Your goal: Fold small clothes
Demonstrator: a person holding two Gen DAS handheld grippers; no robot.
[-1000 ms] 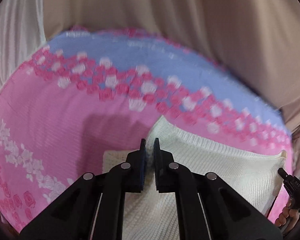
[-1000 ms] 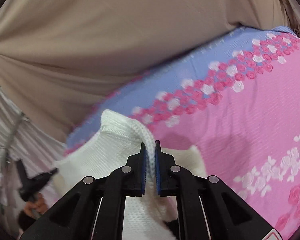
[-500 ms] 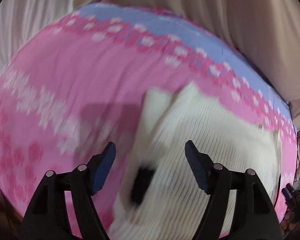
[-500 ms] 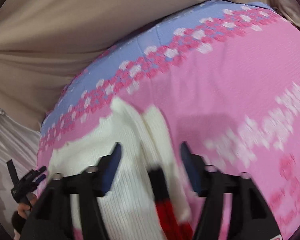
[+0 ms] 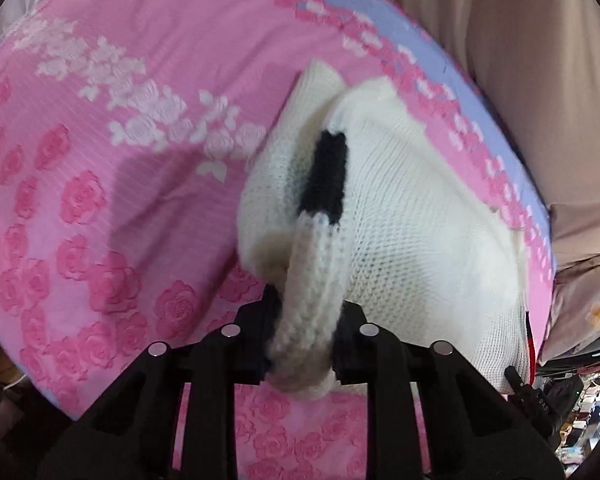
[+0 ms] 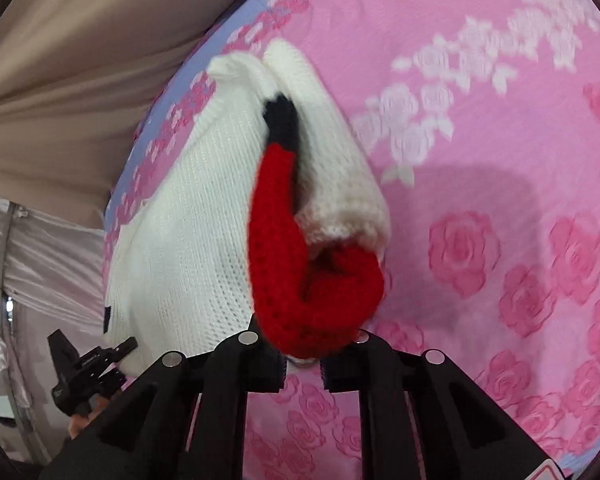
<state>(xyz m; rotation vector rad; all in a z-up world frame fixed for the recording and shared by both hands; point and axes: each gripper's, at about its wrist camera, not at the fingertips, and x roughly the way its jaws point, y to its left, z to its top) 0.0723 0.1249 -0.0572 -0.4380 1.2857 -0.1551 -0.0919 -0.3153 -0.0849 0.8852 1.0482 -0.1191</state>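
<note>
The sweater, a small cream knit, lies bunched on the pink rose-patterned bedspread, close to the bedspread's lavender border with beige curtain fabric beyond. In my left wrist view a cream ribbed sleeve end runs down from the body of the garment into my left gripper, and both fingers press against that thick roll of knit, so I am clamped on the sweater there. A black knitted band sits on the sleeve just above the cream part, partly tucked into a fold. At the lower right edge of this view the tip of my other tool shows just beside the garment's far corner.

In my right wrist view the same sweater spreads to the left, and its other sleeve ends in a bright red cuff with a short black band above it. The red cuff curls down between the fingers of my right gripper; the fingers stand a little apart with the bulky knit filling the gap, gripping it. The rose bedspread fills the right side, and my left tool appears at the lower left, near the sweater's edge
</note>
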